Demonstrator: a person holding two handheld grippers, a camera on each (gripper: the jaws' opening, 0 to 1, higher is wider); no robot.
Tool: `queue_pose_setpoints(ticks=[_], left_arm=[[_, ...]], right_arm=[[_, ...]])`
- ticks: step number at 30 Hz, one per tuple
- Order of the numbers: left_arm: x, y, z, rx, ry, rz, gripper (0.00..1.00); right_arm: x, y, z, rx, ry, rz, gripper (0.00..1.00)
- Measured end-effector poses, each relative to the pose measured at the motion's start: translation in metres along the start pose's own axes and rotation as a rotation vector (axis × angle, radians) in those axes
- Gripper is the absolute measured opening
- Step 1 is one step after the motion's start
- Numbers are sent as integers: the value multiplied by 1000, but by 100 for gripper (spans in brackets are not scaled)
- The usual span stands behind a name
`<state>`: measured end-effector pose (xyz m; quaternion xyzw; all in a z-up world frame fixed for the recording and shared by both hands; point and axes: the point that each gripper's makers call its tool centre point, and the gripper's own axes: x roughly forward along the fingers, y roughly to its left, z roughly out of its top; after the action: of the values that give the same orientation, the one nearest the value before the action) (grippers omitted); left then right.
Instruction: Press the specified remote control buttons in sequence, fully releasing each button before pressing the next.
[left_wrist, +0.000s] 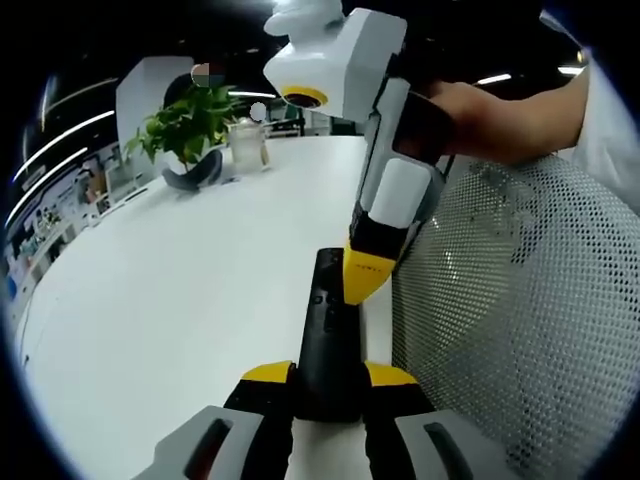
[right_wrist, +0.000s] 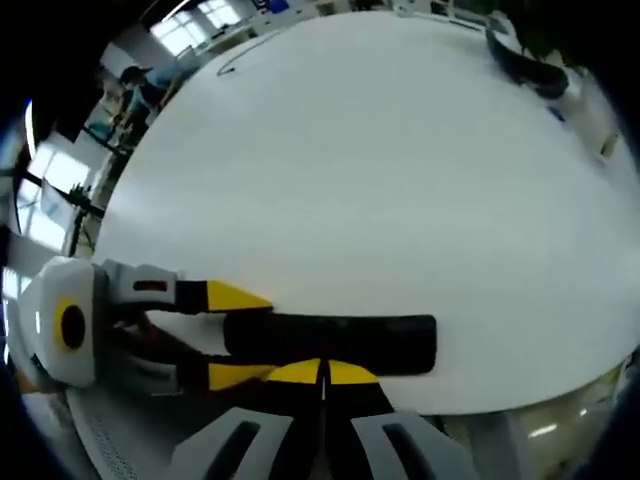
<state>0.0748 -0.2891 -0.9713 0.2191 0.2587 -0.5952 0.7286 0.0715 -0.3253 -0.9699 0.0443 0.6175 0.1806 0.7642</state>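
The left gripper (left_wrist: 328, 378) grasps the black remote control (left_wrist: 328, 345) on the white table (left_wrist: 190, 300); the clenched right gripper (left_wrist: 366, 283) presses its top.

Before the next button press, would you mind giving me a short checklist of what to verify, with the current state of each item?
1. Remote control held steady: ok, the left gripper has a jaw on each side of it.
2. Remote supported: ok, it lies on the white table, near the edge.
3. Right gripper ready to press: ok, jaws closed together, tip at the remote.
4. Previous button fully released: cannot tell, the tip meets the remote's top face, but pressure is not visible.
5. Correct button under the tip: cannot tell, button labels are unreadable.
6. Plant pot out of the way: ok, at the far side.
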Motion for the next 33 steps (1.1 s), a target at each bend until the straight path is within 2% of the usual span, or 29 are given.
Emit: queue_pose_setpoints(ticks=[6,13,18,22,33], left_arm=[[0,0,0,-10,-1,0,25],[1,1,0,-9,5,1,25],[0,2,0,13,17,13,27],[-1,2,0,27,25,18,26],[0,-2,1,33,18,7,24]], right_arm=[[0,-1,1,-33,-9,-4,0],[-1,-2,2,62,-23,30,0],[-4,0,2,92,-26,57,0],[-8,4,11,71,-77,71,0],[-5,12,12,6,-77,81,0]])
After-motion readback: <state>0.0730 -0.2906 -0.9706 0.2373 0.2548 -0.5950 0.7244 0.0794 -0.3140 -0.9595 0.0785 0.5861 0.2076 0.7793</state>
